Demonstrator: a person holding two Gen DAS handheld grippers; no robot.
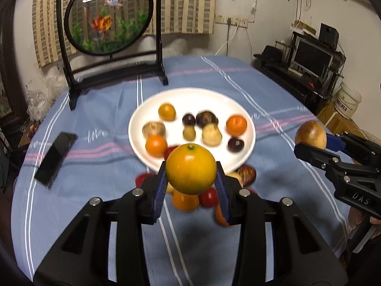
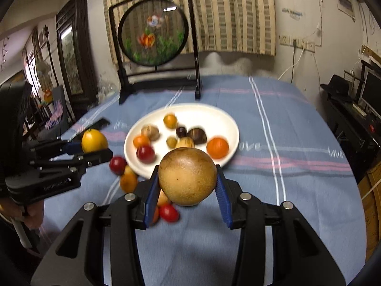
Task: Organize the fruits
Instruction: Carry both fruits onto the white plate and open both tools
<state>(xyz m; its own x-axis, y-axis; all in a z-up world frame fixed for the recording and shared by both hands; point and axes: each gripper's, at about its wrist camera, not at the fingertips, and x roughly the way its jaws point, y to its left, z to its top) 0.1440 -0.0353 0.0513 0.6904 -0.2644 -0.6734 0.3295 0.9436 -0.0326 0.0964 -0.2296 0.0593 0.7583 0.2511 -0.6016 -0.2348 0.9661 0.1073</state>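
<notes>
My left gripper [image 1: 191, 181] is shut on a yellow-orange citrus fruit [image 1: 191, 168] and holds it above the table, just short of the white plate [image 1: 140, 119]. It also shows in the right wrist view [image 2: 94, 146] with the citrus [image 2: 94, 140]. My right gripper [image 2: 188, 186] is shut on a brown round fruit [image 2: 187, 176], held above the cloth before the plate [image 2: 228, 119]; it appears at the right in the left wrist view [image 1: 309, 143]. The plate carries several small fruits. Several loose fruits [image 2: 118, 164] lie on the cloth near the plate's front edge.
A round table with a blue striped cloth [image 1: 273, 100]. A black phone [image 1: 56, 156] lies at the left. A framed round goldfish screen [image 1: 109, 14] stands at the back. Shelving with a monitor [image 1: 312, 57] and a white bucket [image 1: 347, 100] are off to the right.
</notes>
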